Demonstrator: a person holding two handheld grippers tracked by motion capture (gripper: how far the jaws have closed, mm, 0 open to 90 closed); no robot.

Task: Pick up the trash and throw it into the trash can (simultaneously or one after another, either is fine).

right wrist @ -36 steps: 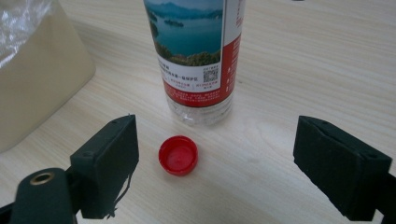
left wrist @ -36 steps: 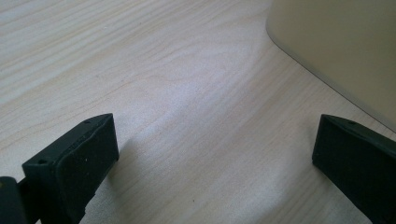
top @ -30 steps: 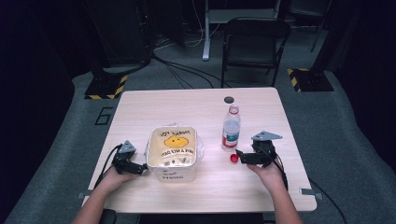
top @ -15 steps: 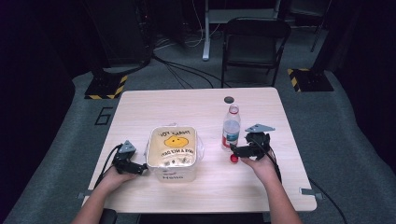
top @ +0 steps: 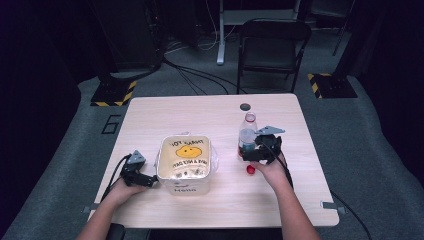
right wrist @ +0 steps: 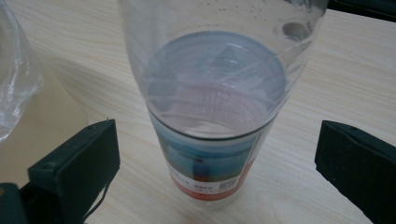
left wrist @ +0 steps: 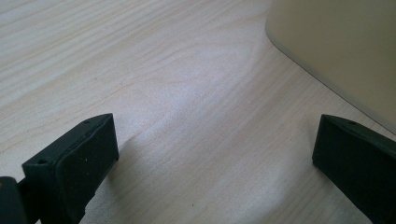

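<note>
The table (top: pixel 210 107) is the largest thing here, a pale wooden top with a small dark round mark near its far edge. Taking the water bottle (top: pixel 247 136) as the landmark: it stands upright right of the table's middle, open at the neck, partly filled, with a printed label round its lower body. Left of the bottle, well apart from it, sits a square cream tub (top: pixel 184 164) wrapped in a clear bag with a yellow smiley print. Just in front of the bottle, on the person's side, lies its small red cap (top: pixel 251 169).

The right gripper (top: pixel 254 154) is at the bottle's near side. In the right gripper view its jaws stand wide apart, one to each side of the bottle (right wrist: pixel 212 109), neither touching it. The left gripper (top: pixel 148 180) rests far to the bottle's left, just beside the tub's near-left corner, jaws also wide apart over bare wood with the tub wall (left wrist: pixel 341 51) by one jaw.

The step in hand looks like grasping the bottle. To do it well, I would centre the jaws on the labelled band, low on the body, and close gently: thin plastic will buckle, and an open bottle squeezed hard or tipped could spill
</note>
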